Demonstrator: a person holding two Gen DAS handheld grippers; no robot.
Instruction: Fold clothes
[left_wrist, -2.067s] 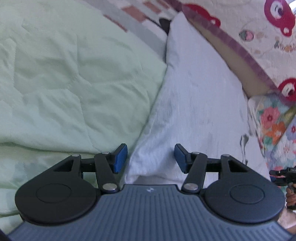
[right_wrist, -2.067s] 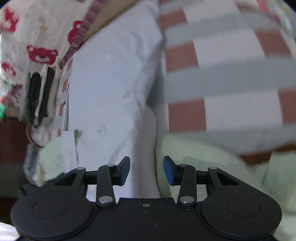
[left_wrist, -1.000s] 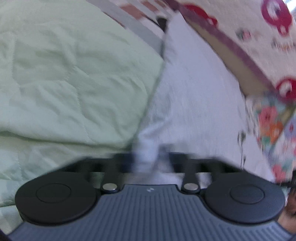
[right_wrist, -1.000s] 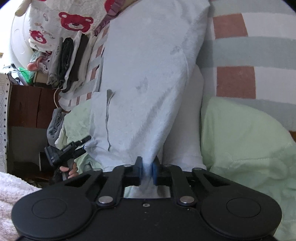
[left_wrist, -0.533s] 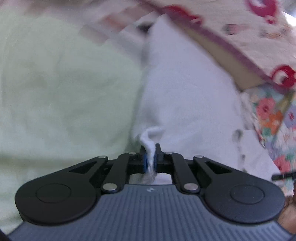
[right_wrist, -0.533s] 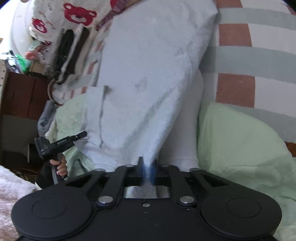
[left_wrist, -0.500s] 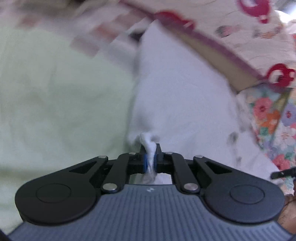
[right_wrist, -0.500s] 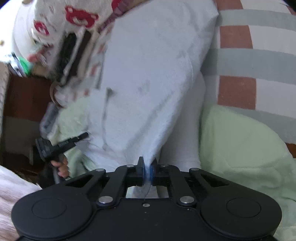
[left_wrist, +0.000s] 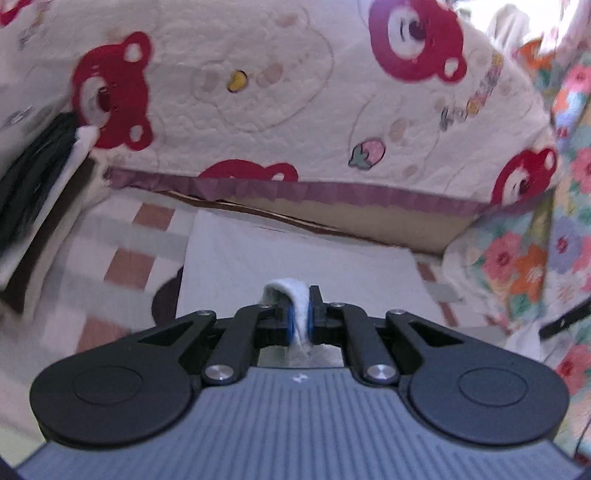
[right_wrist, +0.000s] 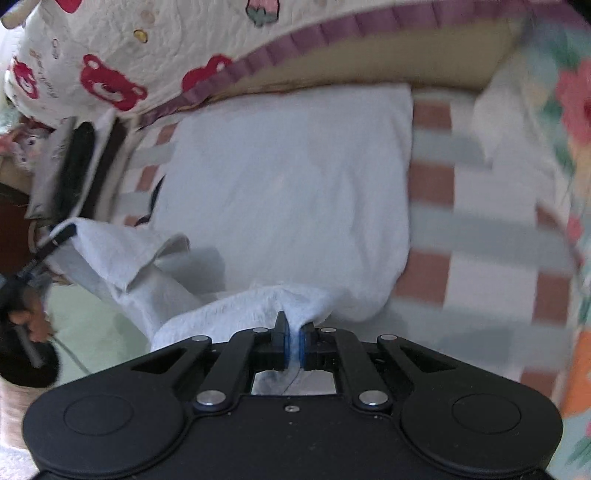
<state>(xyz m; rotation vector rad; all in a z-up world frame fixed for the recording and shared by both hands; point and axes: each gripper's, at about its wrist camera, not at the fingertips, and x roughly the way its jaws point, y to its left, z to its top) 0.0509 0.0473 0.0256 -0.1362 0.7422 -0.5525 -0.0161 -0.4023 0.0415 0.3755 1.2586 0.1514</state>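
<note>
Both grippers lifted; jaws pinching white garment (right_wrist: 288, 192) edge; checked sheet (right_wrist: 480, 229) clear beside.

The striped sheet (left_wrist: 122, 254) and flowered cloth (right_wrist: 576, 110) were smeared by motion blur, the bear quilt (left_wrist: 295, 92) ran past the top edge, and the white garment's (right_wrist: 288, 192) near hem was hidden behind the right gripper (right_wrist: 291, 345).
</note>
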